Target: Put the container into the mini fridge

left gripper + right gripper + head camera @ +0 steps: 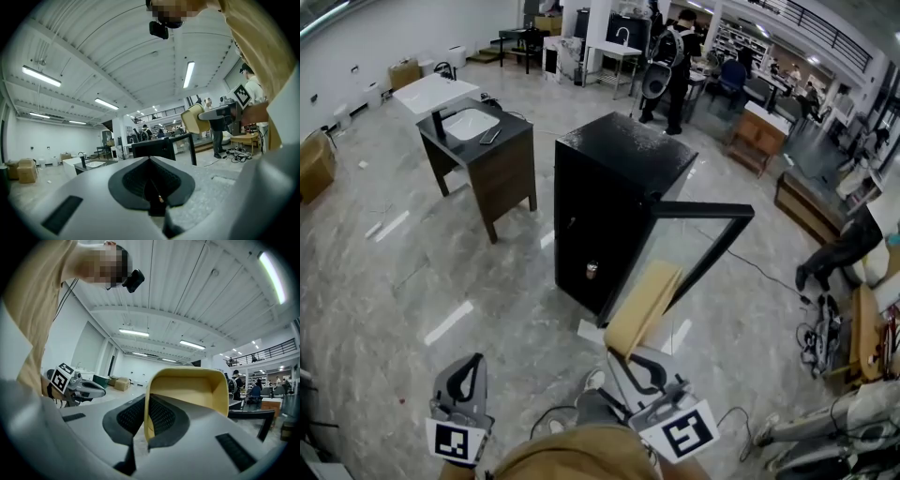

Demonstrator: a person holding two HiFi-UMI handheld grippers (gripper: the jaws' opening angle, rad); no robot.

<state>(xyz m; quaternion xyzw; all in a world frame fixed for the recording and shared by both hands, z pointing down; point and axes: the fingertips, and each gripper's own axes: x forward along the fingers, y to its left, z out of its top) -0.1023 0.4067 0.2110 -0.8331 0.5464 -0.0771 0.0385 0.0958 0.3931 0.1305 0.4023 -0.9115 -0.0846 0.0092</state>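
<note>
A tan rectangular container [643, 307] is held up in front of me by one wall, my right gripper [636, 360] shut on it. In the right gripper view the container [187, 397] fills the middle, its rim pinched between the jaws. The black mini fridge [614, 202] stands on the floor ahead with its glass door [698, 246] swung open to the right. A small can [592, 270] sits inside it. My left gripper [468, 383] hangs low at the left, shut with nothing in it; its view shows the fridge [154, 146] and the container [195, 118] far off.
A dark wooden sink cabinet [483, 155] stands left of the fridge. A cable [769, 272] runs over the marble floor to gear at the right. People [675, 66] stand among desks at the back. A white paper [591, 331] lies by the fridge's front corner.
</note>
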